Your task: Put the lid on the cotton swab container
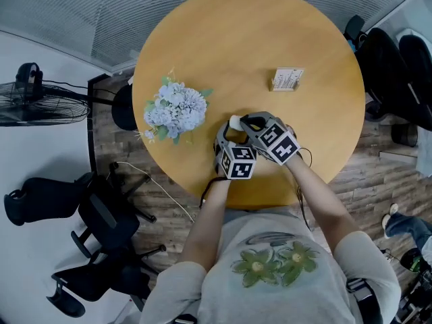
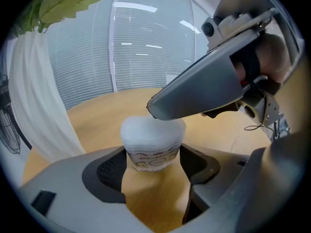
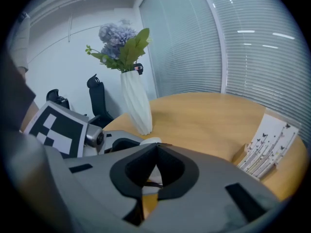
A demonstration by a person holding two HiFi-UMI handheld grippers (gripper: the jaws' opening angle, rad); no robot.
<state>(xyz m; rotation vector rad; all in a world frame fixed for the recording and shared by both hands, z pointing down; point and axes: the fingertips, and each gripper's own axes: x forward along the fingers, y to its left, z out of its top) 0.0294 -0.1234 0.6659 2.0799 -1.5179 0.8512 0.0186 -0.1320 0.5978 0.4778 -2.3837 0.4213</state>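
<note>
The cotton swab container (image 2: 152, 154), a small tub with a printed label and a white lid (image 2: 151, 129) resting on top, stands on the round wooden table (image 1: 270, 39). My left gripper (image 2: 153, 163) grips the tub's sides between its pads. My right gripper (image 3: 156, 147) is shut with nothing in it. Its closed tip (image 2: 151, 108) rests on the top of the lid. In the head view both grippers meet near the table's front edge, left gripper (image 1: 226, 139) and right gripper (image 1: 244, 122), and only a bit of the white lid (image 1: 234, 121) shows.
A white vase of blue flowers (image 1: 174, 110) stands just left of the grippers. A small card stand (image 1: 287, 79) sits further back on the right. Office chairs (image 1: 101, 221) and a fan (image 1: 34, 100) stand on the floor around the table.
</note>
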